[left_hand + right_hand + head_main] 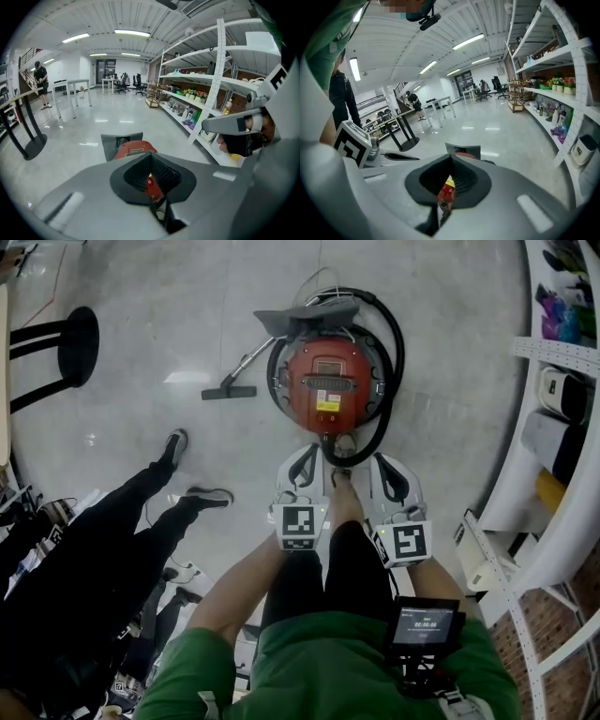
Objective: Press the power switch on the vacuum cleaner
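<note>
The vacuum cleaner (328, 381) is a round red canister on the floor, with a black hose (392, 343) looped around it and a grey floor nozzle (228, 391) to its left. My left gripper (312, 450) and right gripper (378, 457) hang side by side just short of its near edge, both pointing at it. Both have their jaws together and hold nothing. In the left gripper view the red body (135, 148) shows above the left gripper (150, 156). More red shows through the hollow between the pads. The right gripper (451, 158) view shows the same.
A person in black (131, 540) stands close on the left. A black stool (70, 343) is at the far left. White shelving (553, 427) with goods runs along the right. My own foot (342, 479) sits between the grippers. A small screen (427, 624) hangs at my waist.
</note>
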